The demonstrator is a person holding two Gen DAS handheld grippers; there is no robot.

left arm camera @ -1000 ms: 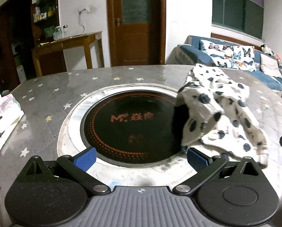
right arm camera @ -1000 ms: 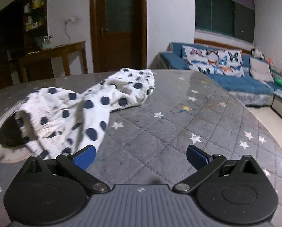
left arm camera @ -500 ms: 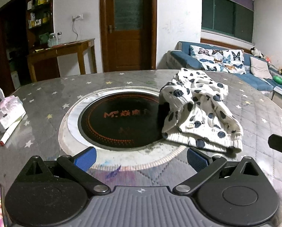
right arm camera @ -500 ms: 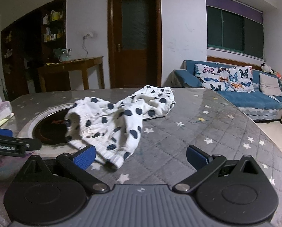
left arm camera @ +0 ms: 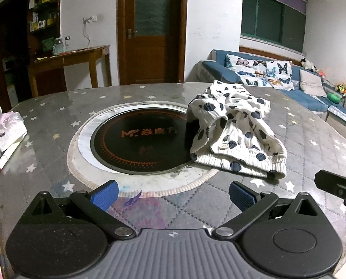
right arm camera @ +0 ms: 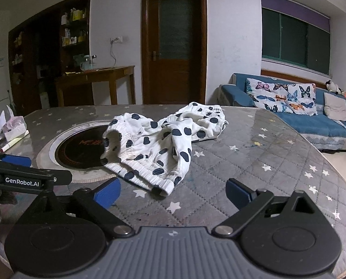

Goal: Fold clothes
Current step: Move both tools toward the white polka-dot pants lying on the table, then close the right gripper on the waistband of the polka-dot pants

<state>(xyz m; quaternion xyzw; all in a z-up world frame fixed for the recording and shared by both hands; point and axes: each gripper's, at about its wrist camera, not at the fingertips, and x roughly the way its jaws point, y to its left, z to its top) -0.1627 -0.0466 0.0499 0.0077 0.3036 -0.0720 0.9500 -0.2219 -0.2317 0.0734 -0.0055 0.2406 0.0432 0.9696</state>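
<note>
Spotted garment (left arm camera: 236,127) lies crumpled on the table (left arm camera: 57,125), one edge overlapping the round cooktop (left arm camera: 138,139) — looks soft, light and limp, so best pinched at the ribbed hem (right arm camera: 147,177) nearest the grippers. Long axis runs from near hem away toward the sofa side. Left gripper (left arm camera: 174,196) and right gripper (right arm camera: 173,193) both spread, empty — hovering short of the cloth.

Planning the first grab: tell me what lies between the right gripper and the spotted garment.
Nothing: in the right wrist view only bare star-patterned tabletop separates the open right gripper from the spotted garment.
</note>
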